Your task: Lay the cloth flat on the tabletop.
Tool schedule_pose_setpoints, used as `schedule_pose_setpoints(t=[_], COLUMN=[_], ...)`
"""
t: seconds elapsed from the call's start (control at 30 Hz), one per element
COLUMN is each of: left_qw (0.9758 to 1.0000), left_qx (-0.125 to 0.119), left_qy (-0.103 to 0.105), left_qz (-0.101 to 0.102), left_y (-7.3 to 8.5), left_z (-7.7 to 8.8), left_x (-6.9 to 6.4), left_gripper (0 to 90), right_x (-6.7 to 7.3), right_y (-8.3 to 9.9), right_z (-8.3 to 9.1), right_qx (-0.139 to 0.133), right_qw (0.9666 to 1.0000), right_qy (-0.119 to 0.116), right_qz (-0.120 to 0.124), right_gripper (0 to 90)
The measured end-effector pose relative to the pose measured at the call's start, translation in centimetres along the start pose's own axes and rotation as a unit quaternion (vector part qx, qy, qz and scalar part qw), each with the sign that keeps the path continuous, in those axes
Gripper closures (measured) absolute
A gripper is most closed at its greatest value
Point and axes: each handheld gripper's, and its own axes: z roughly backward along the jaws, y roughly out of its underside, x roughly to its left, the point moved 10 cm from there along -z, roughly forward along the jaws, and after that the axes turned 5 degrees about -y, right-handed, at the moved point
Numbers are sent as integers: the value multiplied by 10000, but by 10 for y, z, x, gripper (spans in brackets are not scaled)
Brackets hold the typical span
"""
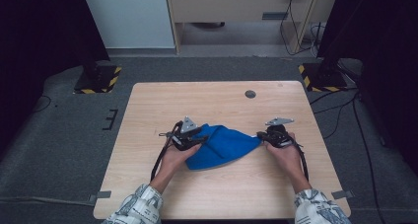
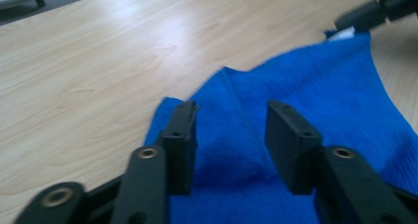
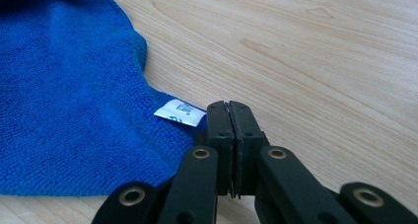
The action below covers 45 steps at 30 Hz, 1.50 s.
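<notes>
1. One blue cloth (image 1: 222, 146) of fuzzy microfibre, rumpled and partly folded over itself, lying near the middle of the pale wooden desk (image 1: 217, 103), between the two grippers
2. Raised crease running through the cloth in the left gripper view, a rounded edge in the right gripper view
3. One small white care label (image 3: 179, 111) sewn at the cloth's edge, just beside the right gripper's jaws
4. Left gripper (image 2: 231, 135) released: jaws standing apart over the cloth's left end, the crease between them, pads not pressing on it
5. Right gripper (image 3: 230, 135) clenched, jaws pressed flat together at the cloth's right corner; cannot tell whether fabric is pinched between them
6. Count: one cloth, one label, two grippers, two hands in patterned sleeves (image 1: 140, 204), one desk with one round dark grommet (image 1: 250, 93)
</notes>
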Motion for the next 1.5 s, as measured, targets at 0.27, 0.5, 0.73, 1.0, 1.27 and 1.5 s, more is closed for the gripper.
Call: schedule_pose_setpoints(t=[0.27,0.5,0.73,1.0,1.27,1.5], left_qw=[9992,9988,9992,9992,9985,9981], left_qx=[377,445,244,0,-304,-387], left_qy=[-120,-185,-204,-281,-326,-389], left_qz=[-42,67,223,290,312,270], left_y=[17,18,2,-19,-46,-59], left_z=[-19,-17,-5,11,30,45], left_x=[2,12,21,28,31,35], left_gripper=[500,785,850,850,860,863], right_x=[1,1,-1,-1,6,7], right_y=[-3,-4,-8,-23,-53,-65], right_z=[1,2,6,23,52,69], right_qx=[-35,-49,-143,-454,-972,-1172], right_qw=[10000,10000,9999,9990,9952,9931], right_qy=[-15,-19,-20,-15,-69,-74], right_qz=[37,17,-12,-12,64,48], right_gripper=[890,890,890,890,890,890])
